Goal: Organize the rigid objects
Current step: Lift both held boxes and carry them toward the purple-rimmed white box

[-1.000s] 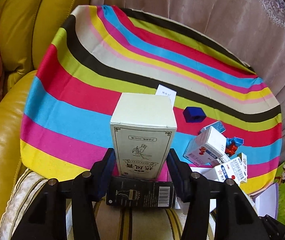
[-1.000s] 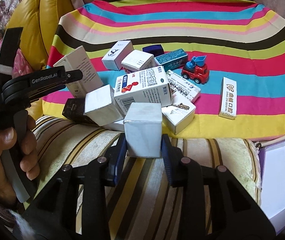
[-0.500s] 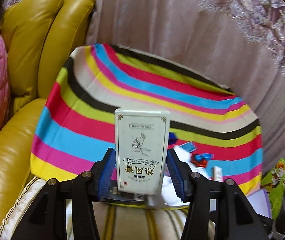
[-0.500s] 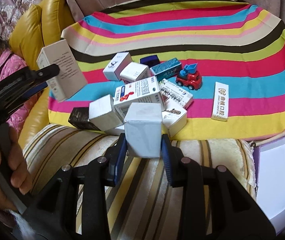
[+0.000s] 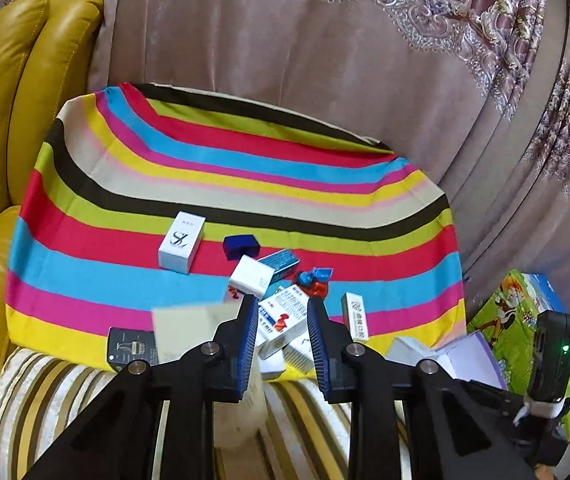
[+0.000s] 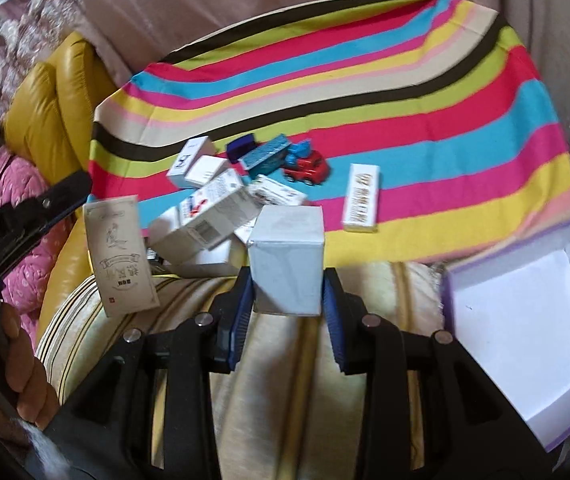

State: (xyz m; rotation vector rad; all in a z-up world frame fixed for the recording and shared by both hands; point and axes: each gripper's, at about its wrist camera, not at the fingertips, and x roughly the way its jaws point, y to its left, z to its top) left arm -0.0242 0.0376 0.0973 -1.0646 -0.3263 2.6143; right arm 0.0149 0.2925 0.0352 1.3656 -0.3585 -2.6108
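You have lost the cream box (image 6: 119, 256). Half a second ago it stood upright between the pads of your left gripper (image 5: 281, 302), lifted above the near edge of the striped cloth (image 5: 205, 168). Now those jaws have just been closing and are drawn in as far as they go, with nothing between them. In the left wrist view the box is only a blur to the left of the jaws, over the near left corner of the cloth. From the right wrist view it shows tilted, just off that corner and below the left gripper's tip, over the striped cushion. Whether it is in mid-fall or has already landed there, I cannot tell. Your right gripper (image 6: 287, 276) has had no such trouble: its pads press on both sides of the pale grey box (image 6: 287, 256), which it carries upright just off the cloth's near edge. The open purple-edged tray (image 6: 525, 320) has come further into view off the cloth's near right corner. It looks like the likely place for that box, so the right-hand half of the job seems on course. The left-hand half is set back, I judge: you will need to spread those jaws again, find the cream box by the near left corner and take it across its narrower faces. The other cartons and the red toy truck (image 6: 307, 166) lie heaped on the cloth's near middle, waiting to be sorted.
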